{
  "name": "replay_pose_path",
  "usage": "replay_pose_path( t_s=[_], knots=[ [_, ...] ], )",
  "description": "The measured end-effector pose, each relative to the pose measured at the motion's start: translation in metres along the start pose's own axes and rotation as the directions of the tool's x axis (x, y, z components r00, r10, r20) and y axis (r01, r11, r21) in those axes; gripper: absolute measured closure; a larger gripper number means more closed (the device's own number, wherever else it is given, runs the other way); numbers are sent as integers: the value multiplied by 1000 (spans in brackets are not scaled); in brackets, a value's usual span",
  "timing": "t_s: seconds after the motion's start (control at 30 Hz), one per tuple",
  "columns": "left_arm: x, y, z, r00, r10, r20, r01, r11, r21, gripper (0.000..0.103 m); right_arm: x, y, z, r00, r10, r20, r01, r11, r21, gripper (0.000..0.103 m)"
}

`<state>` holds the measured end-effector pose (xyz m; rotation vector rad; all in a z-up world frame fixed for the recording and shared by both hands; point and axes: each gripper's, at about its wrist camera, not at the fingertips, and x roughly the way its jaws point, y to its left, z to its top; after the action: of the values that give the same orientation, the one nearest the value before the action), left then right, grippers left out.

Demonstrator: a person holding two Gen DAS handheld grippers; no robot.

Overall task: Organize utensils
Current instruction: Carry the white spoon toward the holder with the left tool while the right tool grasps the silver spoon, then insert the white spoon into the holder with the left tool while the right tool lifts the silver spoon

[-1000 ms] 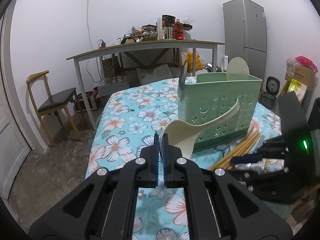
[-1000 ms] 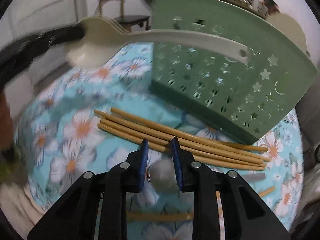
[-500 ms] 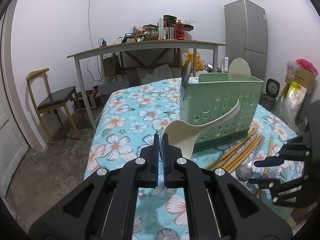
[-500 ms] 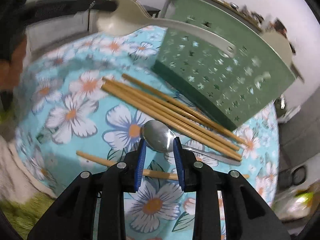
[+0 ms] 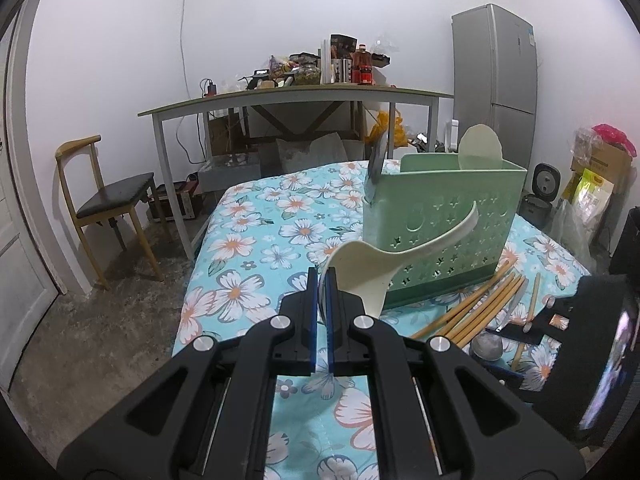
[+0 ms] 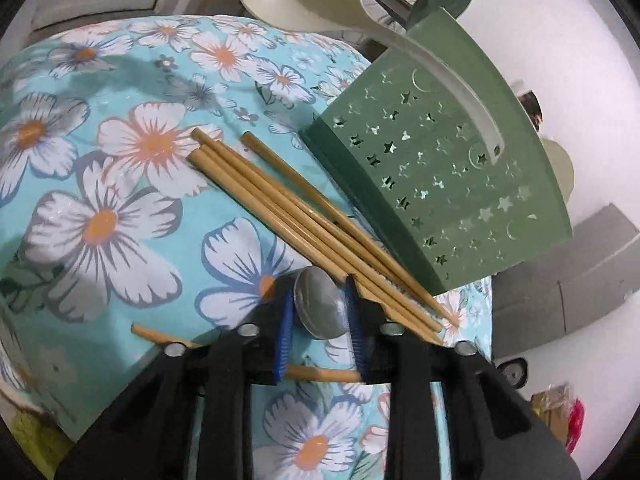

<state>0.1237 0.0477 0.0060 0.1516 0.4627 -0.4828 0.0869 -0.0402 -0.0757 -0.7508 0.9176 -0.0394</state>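
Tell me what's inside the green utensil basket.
Sticking up out of the green basket: a cream rounded utensil end at the back and a grey blade-like piece at its left corner. The walls hide whatever sits lower inside.

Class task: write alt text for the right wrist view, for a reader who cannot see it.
The right claw straddles a metal spoon's bowl on a floral tablecloth, beside bamboo chopsticks and a green utensil basket.
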Motion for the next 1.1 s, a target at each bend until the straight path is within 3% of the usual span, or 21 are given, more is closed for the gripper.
replay_pose_path(
  t_s=[0.03, 0.3, 0.67, 0.8, 1.1],
  knots=[
    [-2, 0, 1, 1000, -2, 7, 2, 1000, 1, 100, 0, -1, 1, 1000, 21, -4, -21, 999, 27, 96],
    [-32, -1, 15, 996, 2, 85, -3, 1000, 14, 100, -30, -27, -11, 998, 30, 50, -38, 985, 167, 98],
    [-58, -1, 60, 985, 43, 168, -59, 994, 91, 100, -73, -103, -32, 985, 49, 166, -117, 893, 434, 100],
    [-54, 0, 73, 988, 75, 134, -94, 986, 140, 100, -77, -117, -44, 979, 53, 196, -145, 860, 490, 100],
    [-28, 1, 96, 989, 151, 5, -146, 946, 289, 100, -80, -122, -57, 970, 55, 238, -175, 834, 523, 100]
  ],
)
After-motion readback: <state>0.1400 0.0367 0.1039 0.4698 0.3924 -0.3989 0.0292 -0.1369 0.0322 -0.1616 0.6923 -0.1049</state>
